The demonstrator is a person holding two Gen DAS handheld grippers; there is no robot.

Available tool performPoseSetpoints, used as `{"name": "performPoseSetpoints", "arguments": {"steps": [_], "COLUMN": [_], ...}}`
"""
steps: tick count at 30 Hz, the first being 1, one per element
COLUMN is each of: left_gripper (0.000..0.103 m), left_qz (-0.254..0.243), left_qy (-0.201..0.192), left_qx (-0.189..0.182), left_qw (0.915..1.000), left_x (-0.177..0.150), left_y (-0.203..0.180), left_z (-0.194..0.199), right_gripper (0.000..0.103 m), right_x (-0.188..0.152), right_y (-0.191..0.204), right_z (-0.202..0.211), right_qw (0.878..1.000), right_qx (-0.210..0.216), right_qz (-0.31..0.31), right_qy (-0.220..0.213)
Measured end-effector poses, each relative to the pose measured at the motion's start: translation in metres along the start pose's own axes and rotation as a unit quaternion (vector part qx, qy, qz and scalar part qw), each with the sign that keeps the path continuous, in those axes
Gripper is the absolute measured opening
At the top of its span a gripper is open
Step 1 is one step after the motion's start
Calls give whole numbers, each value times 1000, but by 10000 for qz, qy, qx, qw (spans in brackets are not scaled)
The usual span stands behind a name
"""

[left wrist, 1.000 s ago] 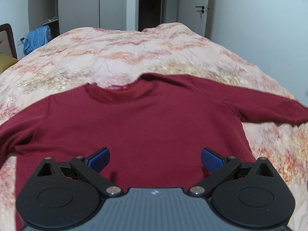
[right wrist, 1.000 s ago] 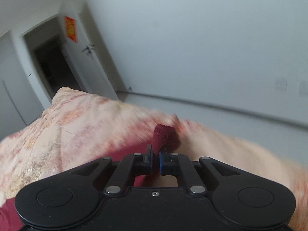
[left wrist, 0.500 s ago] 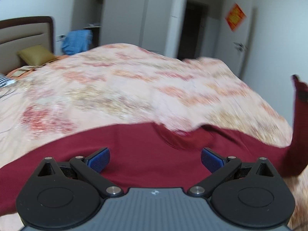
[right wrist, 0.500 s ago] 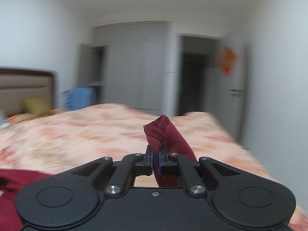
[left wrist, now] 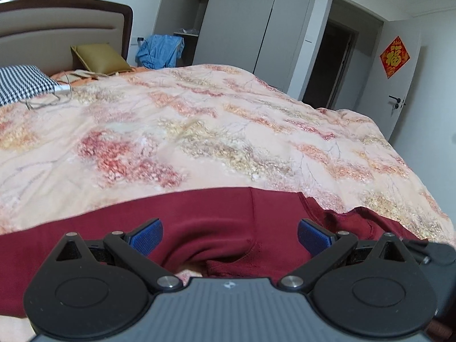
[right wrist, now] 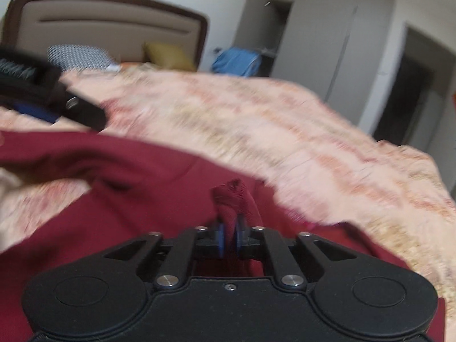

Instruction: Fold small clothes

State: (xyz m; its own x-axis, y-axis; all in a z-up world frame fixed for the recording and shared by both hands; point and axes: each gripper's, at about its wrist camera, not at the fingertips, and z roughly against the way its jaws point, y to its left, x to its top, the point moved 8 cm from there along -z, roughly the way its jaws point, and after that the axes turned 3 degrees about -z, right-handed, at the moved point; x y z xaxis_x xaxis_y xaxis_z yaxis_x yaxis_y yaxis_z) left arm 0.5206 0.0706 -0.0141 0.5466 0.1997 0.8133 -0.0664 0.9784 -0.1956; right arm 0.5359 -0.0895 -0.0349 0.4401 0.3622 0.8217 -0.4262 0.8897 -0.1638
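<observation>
Sleeve cuff (right wrist: 232,192) now over sweater (left wrist: 205,213), in right gripper (right wrist: 228,239) jaws.

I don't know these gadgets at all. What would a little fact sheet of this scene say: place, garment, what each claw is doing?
place: bedroom, on a bed with a floral quilt
garment: dark red sweater, spread on the quilt
left gripper: open, above the sweater, holding nothing
right gripper: shut on the sweater's sleeve cuff
pillows: striped pillow, mustard cushion by the headboard
background: blue cloth, wardrobe, open doorway
</observation>
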Motion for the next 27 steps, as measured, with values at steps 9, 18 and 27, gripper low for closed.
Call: {"name": "performPoseSetpoints", "arguments": {"steps": [9, 18, 27], "left_gripper": [103, 103, 103], "left_qz": [-401, -839, -976], "left_qy": [-14, 349, 506], "left_qx": [-629, -142, 207], "left_qw": [9972, 9958, 9937], "left_x": [-25, -64, -85], "left_y": [-51, -91, -80], "left_z": [-27, -80, -92], "right_gripper": [86, 72, 6], "right_x": [-36, -123, -142], "right_y": [-78, -253, -272], "right_z": [75, 93, 84], "right_qw": [9963, 9441, 9264], "right_qx": [241, -1432, -942], "right_qz": [-817, -2963, -3645], "right_qy": [-137, 184, -11]}}
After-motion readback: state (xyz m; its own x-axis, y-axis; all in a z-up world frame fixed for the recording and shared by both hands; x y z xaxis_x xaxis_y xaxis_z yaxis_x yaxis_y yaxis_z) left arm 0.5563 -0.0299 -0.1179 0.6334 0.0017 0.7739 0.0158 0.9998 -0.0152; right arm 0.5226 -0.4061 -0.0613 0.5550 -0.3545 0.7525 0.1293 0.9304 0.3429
